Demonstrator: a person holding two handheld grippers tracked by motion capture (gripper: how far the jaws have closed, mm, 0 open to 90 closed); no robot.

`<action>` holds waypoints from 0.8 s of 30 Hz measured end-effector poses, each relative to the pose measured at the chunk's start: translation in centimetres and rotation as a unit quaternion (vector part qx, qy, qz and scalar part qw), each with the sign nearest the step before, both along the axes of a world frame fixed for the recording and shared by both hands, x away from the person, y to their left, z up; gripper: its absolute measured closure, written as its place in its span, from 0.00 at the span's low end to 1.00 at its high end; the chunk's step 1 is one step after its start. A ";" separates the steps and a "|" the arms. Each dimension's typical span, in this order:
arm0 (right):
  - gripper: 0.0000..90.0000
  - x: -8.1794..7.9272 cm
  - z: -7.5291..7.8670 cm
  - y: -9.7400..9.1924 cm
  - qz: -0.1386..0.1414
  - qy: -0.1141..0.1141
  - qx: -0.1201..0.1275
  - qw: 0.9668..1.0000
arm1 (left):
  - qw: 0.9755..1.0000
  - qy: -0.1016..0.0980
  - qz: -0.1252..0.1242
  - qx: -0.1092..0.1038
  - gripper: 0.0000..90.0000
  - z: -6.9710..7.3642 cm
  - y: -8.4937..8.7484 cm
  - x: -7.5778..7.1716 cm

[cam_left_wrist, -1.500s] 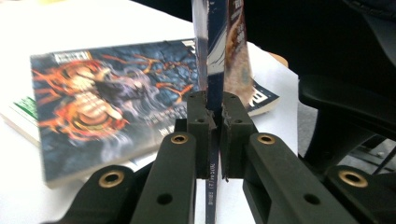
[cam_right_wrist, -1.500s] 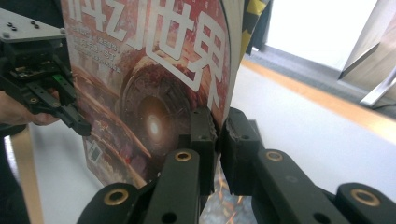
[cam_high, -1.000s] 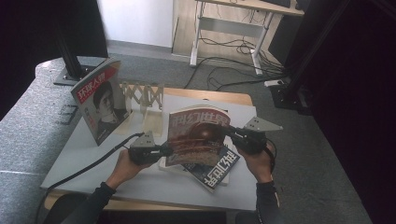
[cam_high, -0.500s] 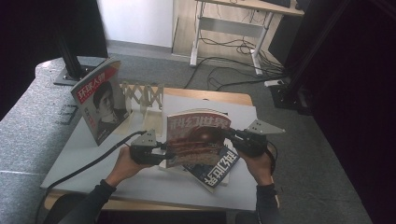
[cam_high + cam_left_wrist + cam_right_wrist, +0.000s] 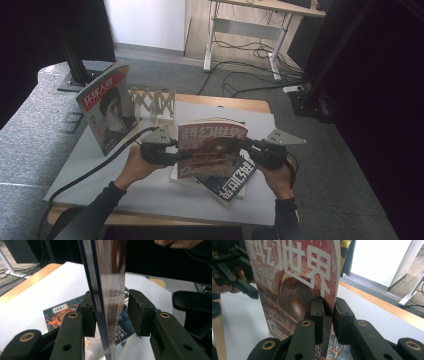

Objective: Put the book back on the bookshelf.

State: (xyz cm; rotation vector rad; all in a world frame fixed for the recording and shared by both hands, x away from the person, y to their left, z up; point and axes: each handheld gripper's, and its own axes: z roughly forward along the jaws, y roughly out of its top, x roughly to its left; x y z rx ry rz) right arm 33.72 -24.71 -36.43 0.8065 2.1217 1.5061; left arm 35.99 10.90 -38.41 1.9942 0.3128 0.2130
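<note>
A red magazine (image 5: 212, 145) with white characters stands upright above the white board (image 5: 90, 165), between the two grippers. My right gripper (image 5: 246, 145) is shut on its right edge; in the right gripper view both pads of the gripper (image 5: 328, 312) pinch the cover (image 5: 294, 282). My left gripper (image 5: 176, 156) is at the left edge. In the left gripper view, its jaws (image 5: 111, 312) straddle the magazine's edge (image 5: 100, 277). One pad touches the magazine and a thin gap shows at the other. Another magazine (image 5: 227, 182) lies flat underneath.
A third magazine (image 5: 107, 112) with a portrait cover leans upright at the back left, beside a wooden folding rack (image 5: 152, 105). Cables trail from both grippers toward the front edge. A grey carpeted floor surrounds the table.
The red magazine has risen off the flat one and tipped more upright, with both grippers moving up along its edges.
</note>
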 end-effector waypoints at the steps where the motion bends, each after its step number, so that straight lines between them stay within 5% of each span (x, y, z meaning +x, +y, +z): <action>1: 0.86 0.0 0.0 0.0 0.000 -0.001 -0.001 1.000 | 1.000 -0.002 0.001 -0.003 0.66 0.4 0.0 0.1; 10: 0.86 0.0 0.0 -0.1 0.000 -0.001 -0.003 1.000 | 1.000 -0.021 0.003 -0.003 0.67 3.1 -0.2 0.5; 17: 0.85 0.0 0.0 0.0 -0.001 -0.002 -0.004 1.000 | 1.000 -0.016 0.000 -0.014 0.67 4.7 -0.5 1.0; 24: 0.85 0.0 0.0 0.0 -0.001 -0.003 -0.003 1.000 | 1.000 -0.013 0.004 0.003 0.82 5.3 -1.0 1.4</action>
